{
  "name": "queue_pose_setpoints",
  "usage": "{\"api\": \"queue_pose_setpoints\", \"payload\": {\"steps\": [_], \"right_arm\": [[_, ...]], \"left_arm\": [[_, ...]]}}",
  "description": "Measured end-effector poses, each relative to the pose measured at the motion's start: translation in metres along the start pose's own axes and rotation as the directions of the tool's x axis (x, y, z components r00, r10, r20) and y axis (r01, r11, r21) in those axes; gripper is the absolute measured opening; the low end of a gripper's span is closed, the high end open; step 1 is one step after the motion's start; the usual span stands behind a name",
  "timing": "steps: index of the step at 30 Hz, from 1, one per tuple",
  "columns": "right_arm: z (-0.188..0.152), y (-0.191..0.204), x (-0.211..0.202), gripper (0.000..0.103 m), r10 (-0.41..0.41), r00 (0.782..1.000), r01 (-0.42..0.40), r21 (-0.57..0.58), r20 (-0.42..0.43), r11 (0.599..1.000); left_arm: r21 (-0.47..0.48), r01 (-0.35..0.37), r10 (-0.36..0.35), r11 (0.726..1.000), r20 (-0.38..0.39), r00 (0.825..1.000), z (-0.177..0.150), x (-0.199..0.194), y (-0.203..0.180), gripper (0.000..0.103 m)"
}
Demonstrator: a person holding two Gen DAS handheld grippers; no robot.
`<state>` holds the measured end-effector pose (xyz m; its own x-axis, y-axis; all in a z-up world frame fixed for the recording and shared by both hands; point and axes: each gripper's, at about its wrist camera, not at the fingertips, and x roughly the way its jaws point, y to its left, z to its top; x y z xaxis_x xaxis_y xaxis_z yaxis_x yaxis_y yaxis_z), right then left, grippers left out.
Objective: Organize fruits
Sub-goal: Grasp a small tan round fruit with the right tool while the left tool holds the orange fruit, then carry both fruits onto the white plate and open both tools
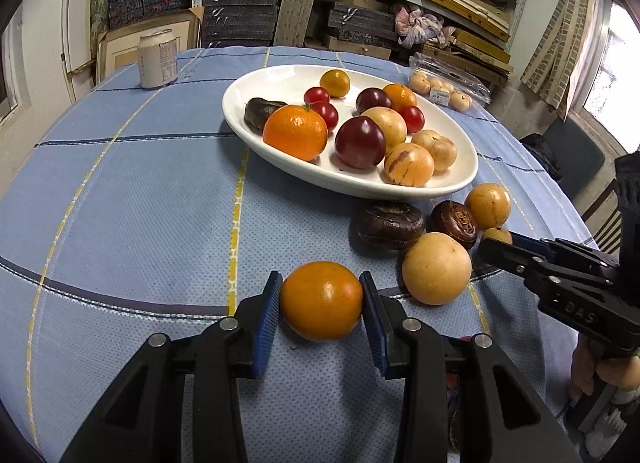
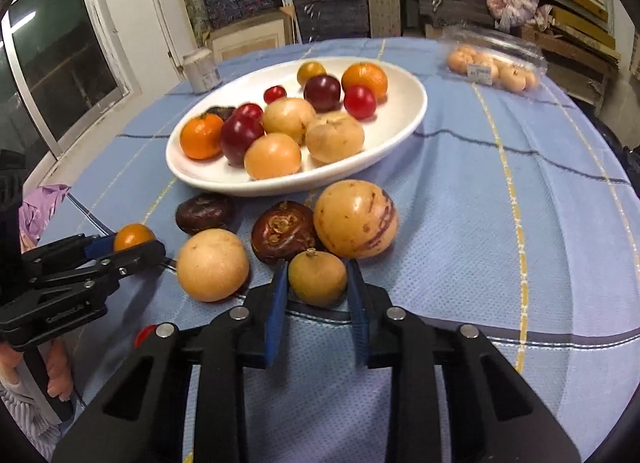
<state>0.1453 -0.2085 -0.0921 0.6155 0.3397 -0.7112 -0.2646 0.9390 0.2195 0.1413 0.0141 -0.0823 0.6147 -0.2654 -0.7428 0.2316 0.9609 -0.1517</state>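
A small orange fruit (image 1: pixel 322 300) rests on the blue cloth, and my left gripper (image 1: pixel 321 277) is shut on it, blue pads pressing both sides. My right gripper (image 2: pixel 317 265) is shut on a small tan fruit (image 2: pixel 317 277) with a stem. Beside it lie a pale round fruit (image 2: pixel 213 264), two dark brown fruits (image 2: pixel 285 236) (image 2: pixel 206 213) and a striped yellow fruit (image 2: pixel 355 218). Behind them stands the white oval plate (image 2: pixel 224 183), holding oranges, dark red plums, cherry tomatoes and tan fruits. The left gripper (image 2: pixel 120 247) shows at the left of the right wrist view.
A pale can (image 1: pixel 157 59) stands at the table's far left. A clear plastic box of small tan fruits (image 1: pixel 448 83) lies at the far right. Shelves stacked with boxes fill the wall behind. The round table's edge curves away on both sides.
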Motion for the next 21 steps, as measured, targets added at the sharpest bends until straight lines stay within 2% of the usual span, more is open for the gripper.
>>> {"api": "queue_pose_setpoints", "payload": {"steps": [3, 5, 9, 11, 14, 17, 21], "right_arm": [[-0.006, 0.004, -0.008, 0.028, 0.029, 0.999, -0.029, -0.004, 0.019, 1.0], [-0.008, 0.009, -0.017, 0.028, 0.025, 0.998, -0.024, -0.017, 0.056, 1.0], [-0.013, 0.013, -0.027, 0.028, 0.026, 0.996, -0.025, -0.018, 0.087, 1.0], [-0.015, 0.017, -0.036, 0.028, 0.019, 0.993, -0.016, -0.026, 0.12, 1.0], [-0.014, 0.02, -0.051, 0.028, 0.029, 0.984, -0.025, -0.03, 0.174, 0.999], [-0.002, 0.019, -0.067, 0.028, 0.031, 0.973, -0.027, -0.02, 0.23, 0.999], [0.035, 0.015, -0.09, 0.028, 0.039, 0.951, -0.042, 0.001, 0.307, 0.999]], "left_arm": [[0.022, -0.02, 0.018, 1.0, 0.076, 0.997, -0.002, -0.015, -0.005, 0.039], [0.054, -0.063, 0.055, 0.997, 0.129, 0.99, -0.005, -0.025, -0.012, 0.039], [0.098, -0.136, 0.11, 0.986, 0.228, 0.967, -0.009, -0.045, -0.028, 0.039], [0.101, -0.181, 0.147, 0.978, 0.278, 0.949, -0.008, -0.054, -0.033, 0.039], [0.086, -0.192, 0.157, 0.978, 0.308, 0.938, 0.003, -0.064, -0.033, 0.039], [0.056, -0.185, 0.158, 0.981, 0.319, 0.934, 0.023, -0.068, -0.027, 0.039], [0.03, -0.208, 0.185, 0.978, 0.351, 0.918, 0.054, -0.069, -0.025, 0.039]]}}
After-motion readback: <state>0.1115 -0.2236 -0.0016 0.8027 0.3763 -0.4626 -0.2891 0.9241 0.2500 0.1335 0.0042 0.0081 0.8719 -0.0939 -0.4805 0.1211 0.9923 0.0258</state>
